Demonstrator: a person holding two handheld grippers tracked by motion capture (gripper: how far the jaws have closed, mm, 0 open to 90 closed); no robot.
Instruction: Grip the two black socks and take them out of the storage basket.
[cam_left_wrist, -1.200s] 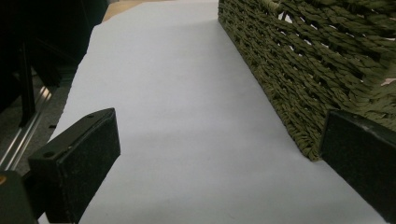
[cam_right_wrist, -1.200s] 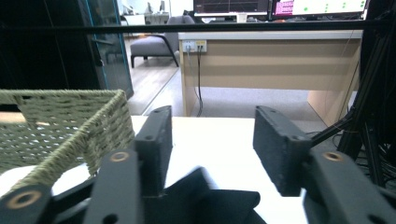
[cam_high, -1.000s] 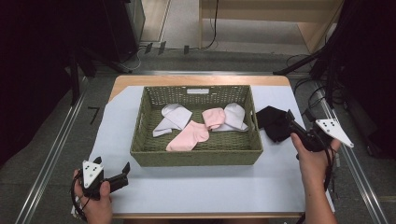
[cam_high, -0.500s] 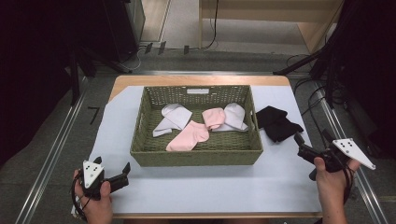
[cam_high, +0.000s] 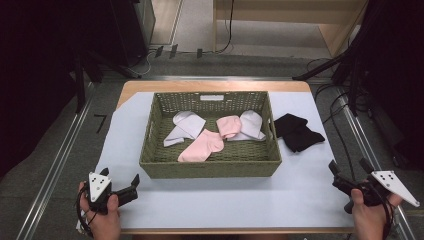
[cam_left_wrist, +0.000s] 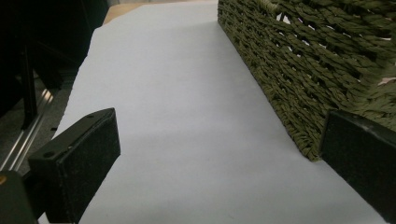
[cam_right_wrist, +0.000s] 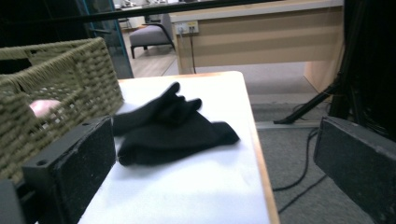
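One crumpled black sock (cam_high: 298, 131) lies beside the woven basket (cam_high: 210, 168).

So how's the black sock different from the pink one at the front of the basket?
The black sock lies outside the basket, on the white sheet to its right; the pink sock lies inside it. The black sock is crumpled into a bunched heap, while the pink sock lies flatter and stretched out diagonally. The black one sits alone; the pink one touches neighbouring socks. Both are soft fabric, and neither is held by a gripper.
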